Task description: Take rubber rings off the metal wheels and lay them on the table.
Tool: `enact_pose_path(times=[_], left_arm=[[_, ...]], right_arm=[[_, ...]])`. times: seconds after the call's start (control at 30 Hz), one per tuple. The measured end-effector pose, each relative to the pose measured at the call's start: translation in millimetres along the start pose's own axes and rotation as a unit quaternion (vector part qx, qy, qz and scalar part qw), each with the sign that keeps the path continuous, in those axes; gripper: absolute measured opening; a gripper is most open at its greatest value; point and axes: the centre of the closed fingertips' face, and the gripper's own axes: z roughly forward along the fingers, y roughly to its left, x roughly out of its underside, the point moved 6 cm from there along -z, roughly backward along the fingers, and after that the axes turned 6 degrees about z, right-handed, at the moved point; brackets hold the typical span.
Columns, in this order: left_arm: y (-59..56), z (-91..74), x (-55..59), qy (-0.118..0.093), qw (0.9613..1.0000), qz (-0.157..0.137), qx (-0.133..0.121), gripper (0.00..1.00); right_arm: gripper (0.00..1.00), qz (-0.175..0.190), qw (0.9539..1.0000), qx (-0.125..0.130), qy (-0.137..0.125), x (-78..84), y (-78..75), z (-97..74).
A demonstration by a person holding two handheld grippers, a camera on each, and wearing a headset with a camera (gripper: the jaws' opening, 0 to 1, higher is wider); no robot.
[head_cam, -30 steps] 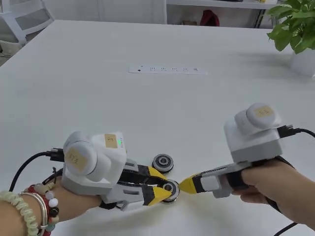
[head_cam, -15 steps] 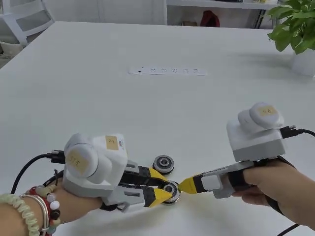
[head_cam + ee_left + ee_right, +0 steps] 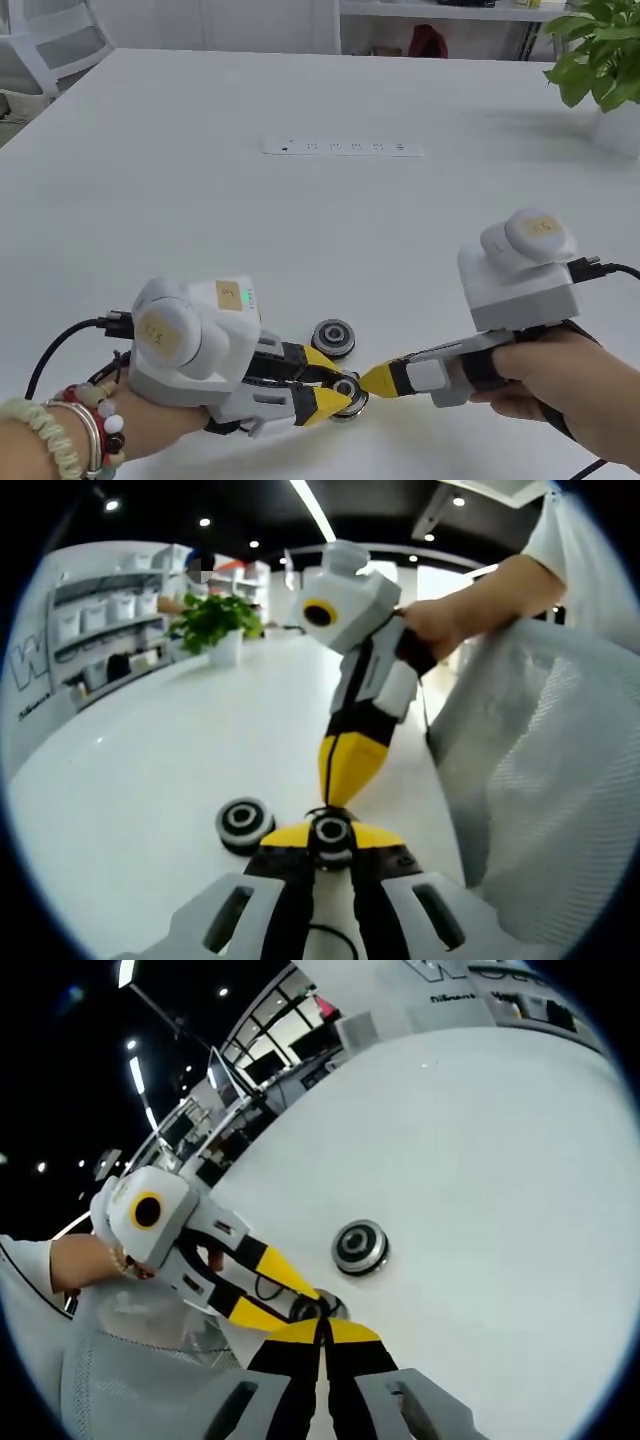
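**Two wheels, one clamped**

Head view: white tabletop [image 3: 200, 220], one power strip [image 3: 345, 148], shelving [image 3: 450, 12] behind. Left hand-held gripper [image 3: 340, 383] clamps one metal wheel [image 3: 350, 389]; a second wheel [image 3: 333, 336] lies just beside.

Left gripper view: right hand-held gripper [image 3: 341, 798], jaws together, touches the clamped rim.

Right gripper view: that wheel sits half hidden behind the jaws.

head view: scene slid slightly down, camera move | left tool [image 3: 340, 386], right tool [image 3: 366, 379], metal wheel [image 3: 350, 391]: no shift discernible

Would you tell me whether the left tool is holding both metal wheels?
No, the left tool grips one wheel while the other wheel lies free on the table.
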Motion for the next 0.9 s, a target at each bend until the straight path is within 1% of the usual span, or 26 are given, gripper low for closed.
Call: enact_pose_path(times=[0.53,0.9], left_arm=[[0.0,0.0,0.3,0.0,1.0,0.0,0.001,0.14],[0.1,0.1,0.3,0.0,1.0,0.0,0.0,0.14]], right_arm=[[0.0,-0.009,0.9999,-0.012,-0.002,-1.7,6.5,1.0],[0.0,-0.012,0.9998,-0.014,-0.003,-1.4,11.3,0.7]])
